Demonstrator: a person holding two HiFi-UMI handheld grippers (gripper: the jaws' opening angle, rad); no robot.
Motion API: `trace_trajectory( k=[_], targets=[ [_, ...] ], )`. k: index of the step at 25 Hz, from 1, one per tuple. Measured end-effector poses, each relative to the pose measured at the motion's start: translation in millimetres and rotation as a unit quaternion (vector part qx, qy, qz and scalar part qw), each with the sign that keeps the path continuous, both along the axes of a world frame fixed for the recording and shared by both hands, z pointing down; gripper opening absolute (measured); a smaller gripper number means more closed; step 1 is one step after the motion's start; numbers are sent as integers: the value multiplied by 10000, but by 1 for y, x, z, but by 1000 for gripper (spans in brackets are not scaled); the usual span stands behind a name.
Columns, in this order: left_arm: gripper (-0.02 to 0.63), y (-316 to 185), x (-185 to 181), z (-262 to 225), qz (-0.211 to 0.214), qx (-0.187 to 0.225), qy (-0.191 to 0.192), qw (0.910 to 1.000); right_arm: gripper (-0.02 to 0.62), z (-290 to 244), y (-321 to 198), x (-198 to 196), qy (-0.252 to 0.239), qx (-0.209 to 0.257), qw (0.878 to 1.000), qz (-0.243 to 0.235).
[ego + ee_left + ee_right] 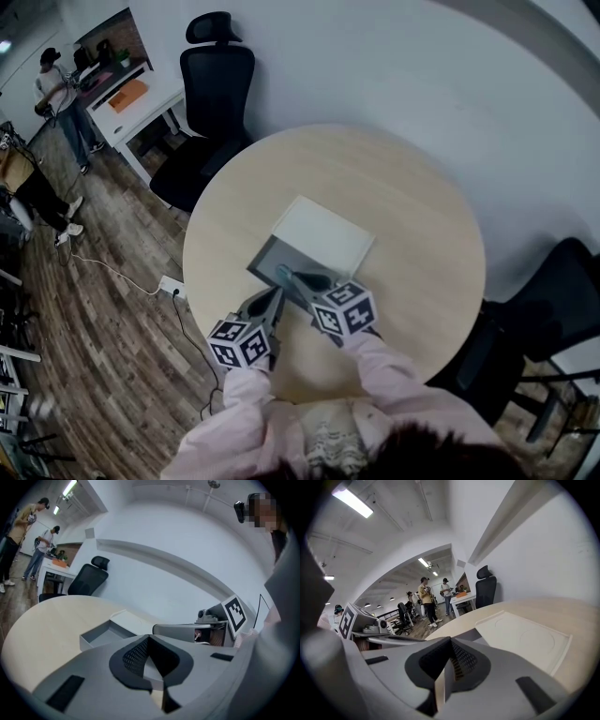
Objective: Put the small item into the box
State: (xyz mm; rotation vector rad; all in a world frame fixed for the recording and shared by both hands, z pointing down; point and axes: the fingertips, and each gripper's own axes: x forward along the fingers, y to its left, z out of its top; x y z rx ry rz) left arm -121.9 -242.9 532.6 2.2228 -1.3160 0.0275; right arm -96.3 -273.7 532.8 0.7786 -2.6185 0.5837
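Note:
An open grey box (272,258) stands on the round wooden table (412,206), with its white lid (323,234) lying against its far side. A small teal item (284,273) shows at the box's near edge, right at the tip of my right gripper (298,279). That gripper's jaws are shut, and the right gripper view (451,641) shows nothing between them; whether the item is gripped I cannot tell. My left gripper (275,292) sits just left of it at the box's front, jaws together (149,639). The left gripper view shows the box (101,634) and the lid (129,618) ahead.
A black office chair (211,103) stands behind the table and another dark chair (553,309) at its right. A white desk (131,103) and people (56,94) are far left. A cable and power strip (172,286) lie on the wooden floor.

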Motion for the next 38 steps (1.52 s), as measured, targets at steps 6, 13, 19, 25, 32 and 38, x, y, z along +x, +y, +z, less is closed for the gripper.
trace_trajectory(
  k=[6, 13, 19, 25, 32, 38],
  targets=[
    [9, 5, 6, -7, 38, 129, -93, 9999, -3, -18, 7, 7, -228, 244, 9994, -17],
    [9, 13, 12, -11, 105, 210, -126, 9996, -3, -30, 16, 14, -377, 507, 9980, -27],
    [9, 17, 15, -18, 121, 318, -172, 9993, -5, -42, 24, 18, -568, 618, 9965, -69],
    [9, 23, 14, -21, 112, 371, -176, 9991, -5, -44, 33, 21, -519, 737, 9959, -107],
    [9, 25, 13, -29, 114, 499, -201, 9985, -5, -47, 37, 20, -529, 803, 9952, -174],
    [9, 27, 15, -33, 135, 548, -224, 9982, -5, -50, 39, 20, -587, 814, 9947, -209]
  ],
)
